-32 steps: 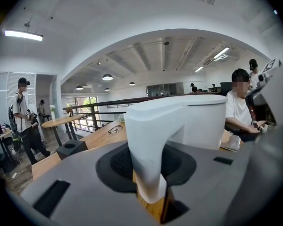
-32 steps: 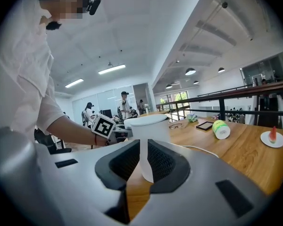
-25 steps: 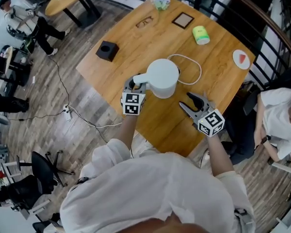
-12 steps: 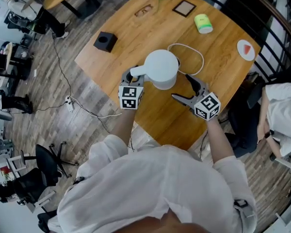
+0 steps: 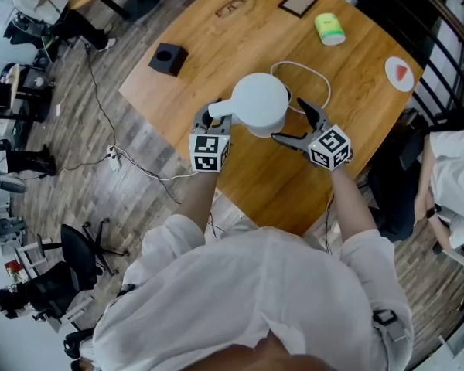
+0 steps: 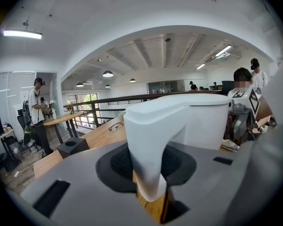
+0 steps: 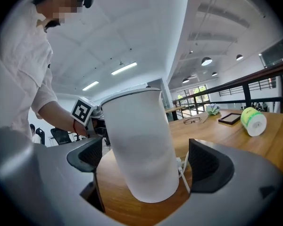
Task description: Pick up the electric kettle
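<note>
Left claw (image 5: 214,117): jaws narrow, clamped on the curved white handle (image 6: 151,149) of the white cylindrical electric kettle (image 5: 259,103). The pads press the handle from both sides. In the head view the kettle body sits just past this claw, at its 1 o'clock.

Right claw (image 5: 288,120): jaws wide and opening, with the kettle body between them. A gap shows on each side, and the dark pads (image 7: 210,166) are not touching the wall. In the head view the kettle lies at this claw's 10 o'clock, just beside it.

The kettle stands upright near the middle of the light-brown wooden worktop (image 5: 255,184). A thin white cord (image 5: 315,79) loops at the kettle's 2 o'clock.

- Black cube block (image 5: 168,57): 10 o'clock from the kettle, well apart.
- Lime-green roll (image 5: 329,29): 1 o'clock, toward the far edge.
- White plate with a red piece (image 5: 400,73): 2 o'clock, by the worktop's edge.
</note>
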Motion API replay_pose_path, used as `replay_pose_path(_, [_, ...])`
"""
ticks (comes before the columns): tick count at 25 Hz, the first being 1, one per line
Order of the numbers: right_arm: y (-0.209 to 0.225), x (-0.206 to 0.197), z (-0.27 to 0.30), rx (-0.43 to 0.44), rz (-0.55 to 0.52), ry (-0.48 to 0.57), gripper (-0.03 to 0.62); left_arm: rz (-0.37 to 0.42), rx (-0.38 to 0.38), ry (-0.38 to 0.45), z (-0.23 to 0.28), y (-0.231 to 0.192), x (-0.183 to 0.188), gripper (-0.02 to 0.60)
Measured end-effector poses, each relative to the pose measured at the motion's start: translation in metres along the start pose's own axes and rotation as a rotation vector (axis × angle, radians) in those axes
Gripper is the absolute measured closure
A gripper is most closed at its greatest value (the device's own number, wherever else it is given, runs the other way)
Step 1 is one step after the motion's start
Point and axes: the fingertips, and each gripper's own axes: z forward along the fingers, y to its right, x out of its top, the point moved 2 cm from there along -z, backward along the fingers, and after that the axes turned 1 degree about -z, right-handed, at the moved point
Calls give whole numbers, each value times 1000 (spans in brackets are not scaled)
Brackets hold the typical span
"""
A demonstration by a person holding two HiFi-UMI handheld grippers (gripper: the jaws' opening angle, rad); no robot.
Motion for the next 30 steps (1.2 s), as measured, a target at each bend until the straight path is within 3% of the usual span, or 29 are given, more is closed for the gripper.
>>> replay_pose_path(19, [-8,-10,50,142,-178,-144,37,-27,-12,19,-4,-1,2,482])
replay_pose_path(30, [-8,-12,52,136,-174,-224,36,-60,-21,46,2,-2,2,492])
